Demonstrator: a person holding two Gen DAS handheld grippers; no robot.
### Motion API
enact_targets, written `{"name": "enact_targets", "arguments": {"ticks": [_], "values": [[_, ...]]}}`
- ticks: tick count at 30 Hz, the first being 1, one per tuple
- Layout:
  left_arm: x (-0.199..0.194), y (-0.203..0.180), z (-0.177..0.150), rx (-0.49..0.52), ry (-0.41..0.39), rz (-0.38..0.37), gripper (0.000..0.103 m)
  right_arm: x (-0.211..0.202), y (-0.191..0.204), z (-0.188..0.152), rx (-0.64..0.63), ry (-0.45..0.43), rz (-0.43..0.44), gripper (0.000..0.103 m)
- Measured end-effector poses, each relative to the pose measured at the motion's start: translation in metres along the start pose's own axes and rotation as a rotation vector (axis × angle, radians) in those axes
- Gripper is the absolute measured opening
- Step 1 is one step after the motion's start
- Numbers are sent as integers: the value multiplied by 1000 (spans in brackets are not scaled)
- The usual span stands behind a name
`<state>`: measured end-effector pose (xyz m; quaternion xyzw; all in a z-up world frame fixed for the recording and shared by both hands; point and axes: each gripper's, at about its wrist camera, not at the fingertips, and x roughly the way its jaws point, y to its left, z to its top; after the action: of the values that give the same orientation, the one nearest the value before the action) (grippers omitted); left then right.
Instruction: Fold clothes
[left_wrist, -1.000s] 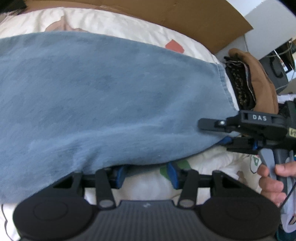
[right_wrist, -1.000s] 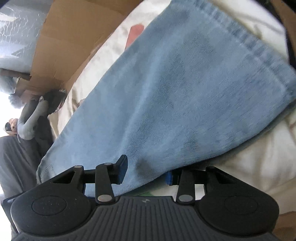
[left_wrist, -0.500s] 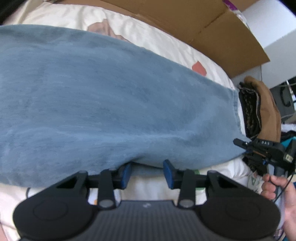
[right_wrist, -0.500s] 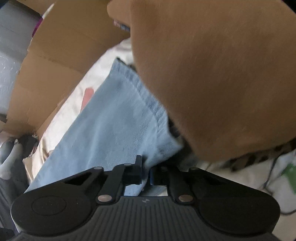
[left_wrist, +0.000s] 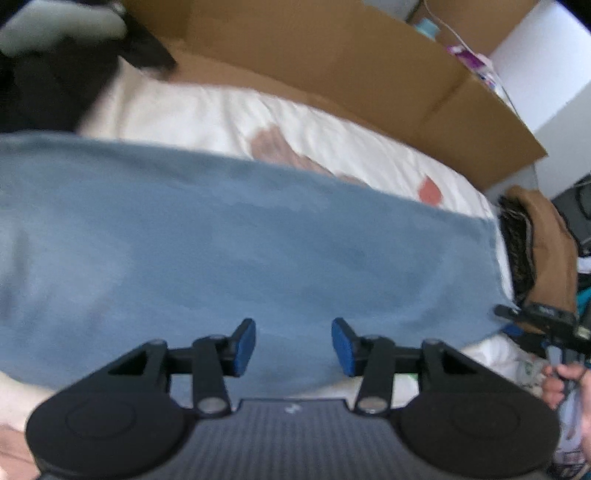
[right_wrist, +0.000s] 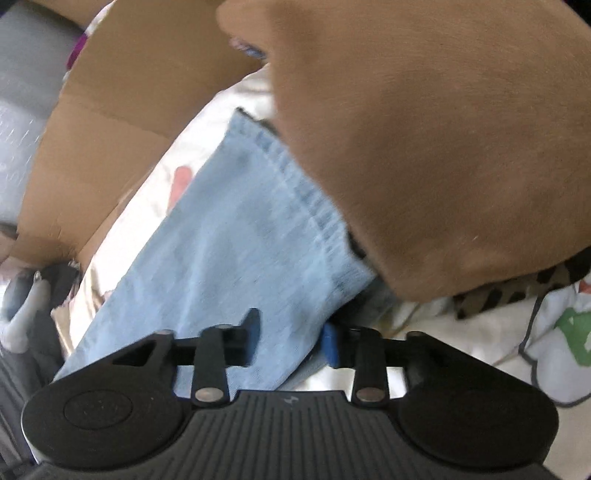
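Lying flat across a white bed sheet with pinkish and red printed shapes (left_wrist: 332, 122), the light blue denim jeans leg (left_wrist: 258, 251) spans almost the whole width of the left wrist view, its hemmed end at the right side. The left tongs (left_wrist: 293, 345) sit over the near edge of that denim with their blue-padded fingers (left_wrist: 245, 345) spread wide and nothing between them. Far behind the sheet stands a large brown cardboard box (left_wrist: 369, 74), and at the right end of the jeans lies a tan brown garment with a dark patterned lining (left_wrist: 546, 251). The right tongs (left_wrist: 546, 325) show at the far right of this view, just beside the hem corner, with a person's hand (left_wrist: 561, 380) on the handle below them. In the right wrist view the same jeans leg (right_wrist: 240, 251) runs from near left up toward the far middle, its stitched hem tucked against the tan garment (right_wrist: 443, 147), which fills the upper right of the view. The right tongs (right_wrist: 291, 341) are parted wide, and the near corner of the denim lies in the gap between the two fingers; whether the pads touch the cloth cannot be told. To the right lies white bedding with a green print (right_wrist: 569, 332).
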<state>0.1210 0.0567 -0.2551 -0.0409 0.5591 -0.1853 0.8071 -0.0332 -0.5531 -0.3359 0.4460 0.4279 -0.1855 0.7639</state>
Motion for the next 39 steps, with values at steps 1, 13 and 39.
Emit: {"name": "enact_targets", "arguments": {"ticks": [1,13,39], "values": [[-7,8,3,1,-10,23,49,0,4,-3,-13,8,8,47],[-93,104,56,6,-115,275,53,21,58,-39,-189,136,26,47],[-8,123,-102,-143,-53,58,56,52,181,-113,-561,281,-38,55]]}}
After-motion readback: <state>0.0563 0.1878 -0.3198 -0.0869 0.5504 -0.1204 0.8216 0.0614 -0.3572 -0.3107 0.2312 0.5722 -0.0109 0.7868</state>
